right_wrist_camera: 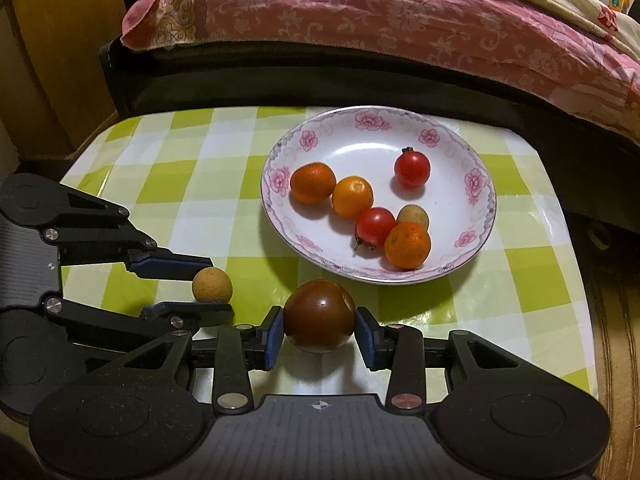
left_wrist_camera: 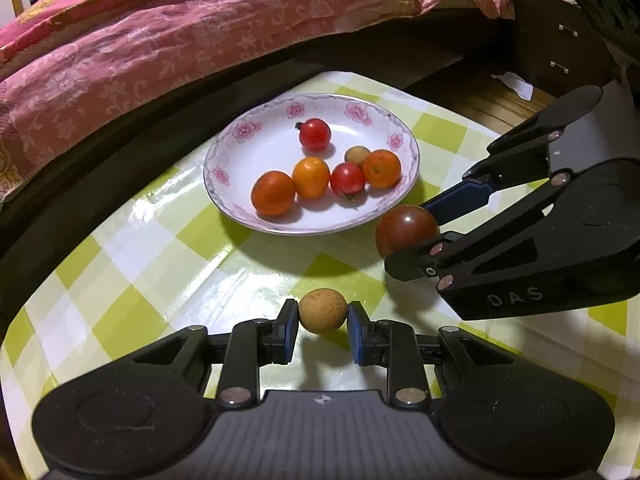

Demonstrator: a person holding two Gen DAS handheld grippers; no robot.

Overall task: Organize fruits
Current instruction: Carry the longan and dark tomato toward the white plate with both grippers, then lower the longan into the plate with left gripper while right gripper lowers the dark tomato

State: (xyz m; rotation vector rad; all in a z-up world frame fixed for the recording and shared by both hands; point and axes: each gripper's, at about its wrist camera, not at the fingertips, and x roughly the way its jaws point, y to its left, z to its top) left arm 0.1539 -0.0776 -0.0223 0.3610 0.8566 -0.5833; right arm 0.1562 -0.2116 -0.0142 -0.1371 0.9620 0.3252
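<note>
Left gripper [left_wrist_camera: 322, 317] pinches the tan longan [left_wrist_camera: 322, 316] between its blue pads, just above the checked tablecloth [left_wrist_camera: 132, 264]. Beside it, the right gripper [right_wrist_camera: 319, 330] clamps a dark brown-red tomato [right_wrist_camera: 319, 316] near the floral plate's rim [right_wrist_camera: 486, 216], where six small fruits sit. "DAS" is printed on the right gripper's body.

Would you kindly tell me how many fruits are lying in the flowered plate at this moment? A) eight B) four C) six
C: the plate holds three orange fruits, two red ones and one small tan one, while the left tool grips a tan fruit and the right tool a dark tomato outside it.
</note>
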